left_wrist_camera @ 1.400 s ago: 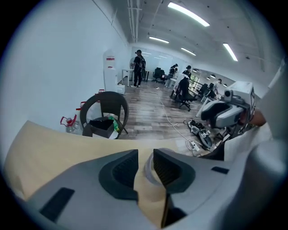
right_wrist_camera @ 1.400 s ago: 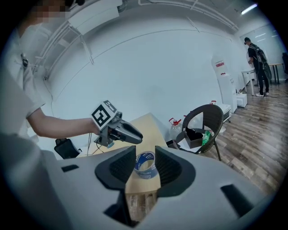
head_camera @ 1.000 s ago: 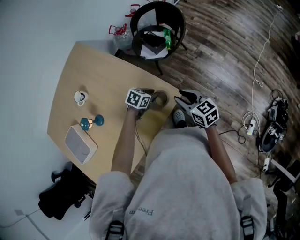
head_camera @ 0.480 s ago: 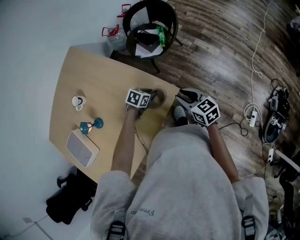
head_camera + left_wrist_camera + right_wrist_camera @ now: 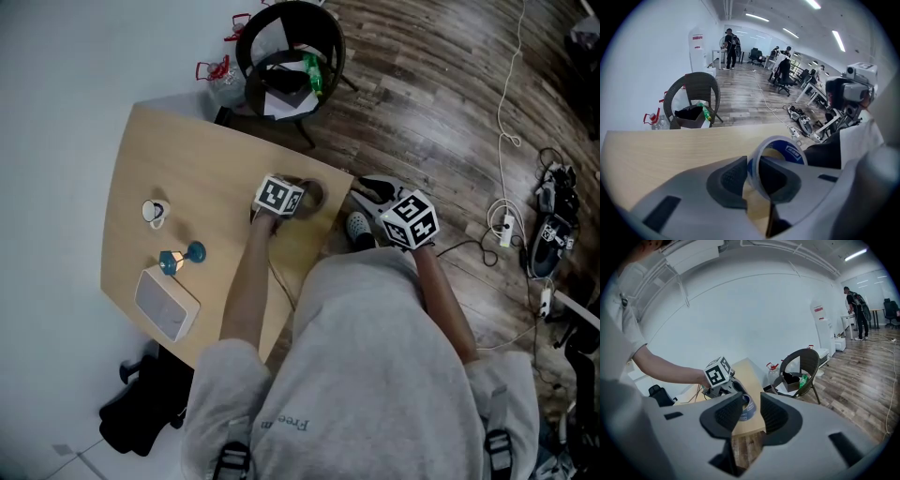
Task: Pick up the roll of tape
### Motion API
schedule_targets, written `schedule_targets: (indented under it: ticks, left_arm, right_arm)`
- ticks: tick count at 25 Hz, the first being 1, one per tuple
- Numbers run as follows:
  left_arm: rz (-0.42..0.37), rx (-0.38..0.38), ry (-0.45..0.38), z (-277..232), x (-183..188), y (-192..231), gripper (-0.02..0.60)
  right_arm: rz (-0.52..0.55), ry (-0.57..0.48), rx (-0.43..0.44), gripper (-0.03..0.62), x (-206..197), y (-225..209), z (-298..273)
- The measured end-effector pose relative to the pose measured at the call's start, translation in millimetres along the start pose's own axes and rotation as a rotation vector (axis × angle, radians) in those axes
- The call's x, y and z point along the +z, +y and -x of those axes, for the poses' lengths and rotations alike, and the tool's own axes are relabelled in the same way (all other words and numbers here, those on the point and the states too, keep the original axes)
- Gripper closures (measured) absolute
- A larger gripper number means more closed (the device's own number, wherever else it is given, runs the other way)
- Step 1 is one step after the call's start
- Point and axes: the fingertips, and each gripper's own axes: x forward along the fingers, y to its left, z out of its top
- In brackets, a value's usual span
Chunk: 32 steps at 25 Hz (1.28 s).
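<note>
Left gripper view, query: where is the roll of tape (image 5: 791,151)?

Reply: Between the fingers (image 5: 731,178) of the left gripper (image 5: 753,165). The roll stands tilted on its edge on the table (image 5: 656,150). One finger sits outside the ring, the other inside its hole.

Query: Finger state, left side?

Reply: Closing. Both pads meet the wall of the roll, so the wall is clamped between them.

Query: Cross-check against the head view.

Reply: The marker cube (image 5: 278,197) covers most of the left gripper. The roll shows just beyond it, near the table edge that borders the wooden floor (image 5: 441,112).

Query: Right gripper (image 5: 751,411)?

Reply: Held off the table, over the floor, apart from the roll. Its fingers stand apart and are closing slightly, with nothing between them. The roll and the left gripper show farther off through the gap.

Query: Other items?

Reply: A cup (image 5: 155,212), a teal object (image 5: 183,255) and a white box (image 5: 167,305) sit at the table's opposite side, well apart from the roll. A chair (image 5: 291,47) stands beyond the table.
</note>
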Motion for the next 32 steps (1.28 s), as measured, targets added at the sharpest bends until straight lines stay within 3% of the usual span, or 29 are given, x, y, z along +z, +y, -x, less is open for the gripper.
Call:
schedule_targets:
  ticks: [7, 14, 19, 24, 29, 32]
  left_arm:
    - [-0.017, -0.001, -0.003, 2.6, 1.0, -1.0, 0.537]
    - [0.022, -0.006, -0.051, 6.2, 1.1, 2.8, 0.541]
    - [0.09, 0.0, -0.096, 12.1, -2.0, 10.5, 0.541]
    - [0.187, 0.011, -0.204, 29.8, 5.9, 18.9, 0.541]
    - [0.321, -0.044, -0.299, 31.4, 2.6, 21.2, 0.541]
    - [0.339, -0.042, -0.327, 33.6, 1.3, 20.4, 0.541]
  right_arm:
    - [0.005, 0.024, -0.008, 0.48, -4.1, -0.5, 0.9]
    - [0.014, 0.047, 0.008, 0.482, -5.5, 2.1, -8.6]
    - [0.024, 0.052, 0.016, 0.484, -0.3, 2.7, -11.2]
    - [0.043, 0.071, 0.012, 0.485, -1.3, 4.3, -12.9]
    - [0.06, 0.074, 0.003, 0.488, 0.9, 4.5, -13.7]
    - [0.059, 0.07, -0.001, 0.488, 2.7, 4.4, -14.1]
